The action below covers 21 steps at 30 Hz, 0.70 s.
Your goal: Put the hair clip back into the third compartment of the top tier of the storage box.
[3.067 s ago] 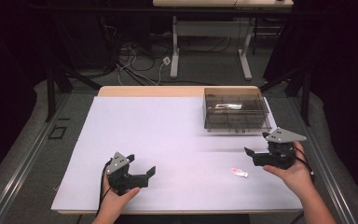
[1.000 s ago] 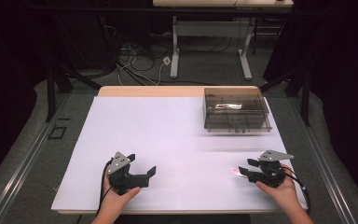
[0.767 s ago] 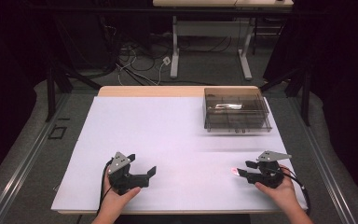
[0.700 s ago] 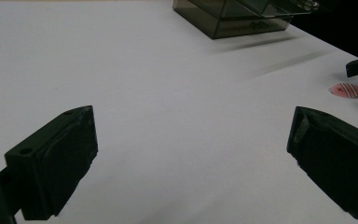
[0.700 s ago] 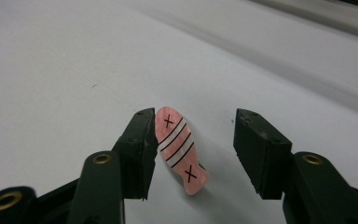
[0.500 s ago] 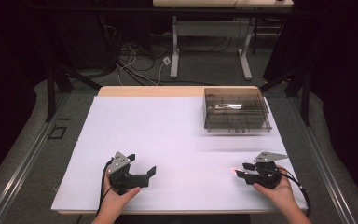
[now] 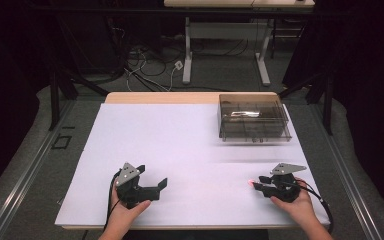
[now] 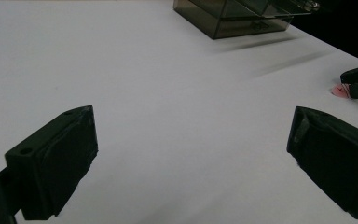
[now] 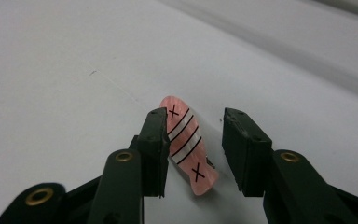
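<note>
A small pink oblong piece (image 9: 186, 144) with white and black stripes and two black X marks lies flat on the white table sheet (image 7: 195, 145) at the front right. My right gripper (image 9: 193, 121) is low over it with a jaw on each side. Its jaws have just been closing. The left jaw is at the piece's edge, while a gap remains at the right jaw. In the high view the pink piece (image 7: 250, 184) shows just at the right gripper (image 7: 261, 184) tips. My left gripper (image 7: 151, 176) rests at the front left, wide open with nothing between its jaws.
A dark see-through plastic box (image 7: 252, 117) stands at the back right of the sheet, also seen as the box (image 8: 233, 18) in the left gripper view. The table's front edge lies just behind both hands.
The right gripper came down from near the box to the pink piece, crept slightly left, and its jaws narrowed around the piece. The left gripper stayed still.
</note>
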Motion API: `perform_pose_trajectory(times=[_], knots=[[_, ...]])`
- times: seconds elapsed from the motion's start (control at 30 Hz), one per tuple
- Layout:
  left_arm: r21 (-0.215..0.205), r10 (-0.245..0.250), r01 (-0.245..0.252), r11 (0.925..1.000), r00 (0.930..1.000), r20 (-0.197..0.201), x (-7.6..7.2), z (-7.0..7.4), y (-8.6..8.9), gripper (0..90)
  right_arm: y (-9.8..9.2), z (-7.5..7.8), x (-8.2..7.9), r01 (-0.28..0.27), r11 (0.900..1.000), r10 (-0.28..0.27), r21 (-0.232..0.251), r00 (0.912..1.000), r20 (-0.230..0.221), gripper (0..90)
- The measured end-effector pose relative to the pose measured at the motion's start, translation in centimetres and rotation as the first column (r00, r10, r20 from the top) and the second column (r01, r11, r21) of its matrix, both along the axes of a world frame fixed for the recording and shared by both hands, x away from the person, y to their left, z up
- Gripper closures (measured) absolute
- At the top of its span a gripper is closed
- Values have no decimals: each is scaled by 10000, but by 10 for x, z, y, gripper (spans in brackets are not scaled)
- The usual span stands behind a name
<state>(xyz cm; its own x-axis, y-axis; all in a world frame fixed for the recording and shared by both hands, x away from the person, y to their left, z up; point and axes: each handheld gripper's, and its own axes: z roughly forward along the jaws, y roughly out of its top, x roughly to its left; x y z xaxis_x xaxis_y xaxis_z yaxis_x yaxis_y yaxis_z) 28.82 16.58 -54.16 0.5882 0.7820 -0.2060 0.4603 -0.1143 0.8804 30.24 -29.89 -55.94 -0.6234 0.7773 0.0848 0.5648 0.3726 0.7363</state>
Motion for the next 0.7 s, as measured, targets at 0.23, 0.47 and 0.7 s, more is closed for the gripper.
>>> perform_pose_trajectory(times=[0.23,0.47,0.7], knots=[[-34,-1,1,10000,10000,-18,0,0,0,18,3,-1,-3,-160,9997,163,-188,9998,126,643],[-33,-8,8,10000,10000,-16,0,0,0,17,4,-2,-4,-307,9982,336,-518,9979,548,717],[-39,-9,9,10000,10000,12,0,0,0,17,4,1,-5,-404,9965,438,-730,9981,445,762]])
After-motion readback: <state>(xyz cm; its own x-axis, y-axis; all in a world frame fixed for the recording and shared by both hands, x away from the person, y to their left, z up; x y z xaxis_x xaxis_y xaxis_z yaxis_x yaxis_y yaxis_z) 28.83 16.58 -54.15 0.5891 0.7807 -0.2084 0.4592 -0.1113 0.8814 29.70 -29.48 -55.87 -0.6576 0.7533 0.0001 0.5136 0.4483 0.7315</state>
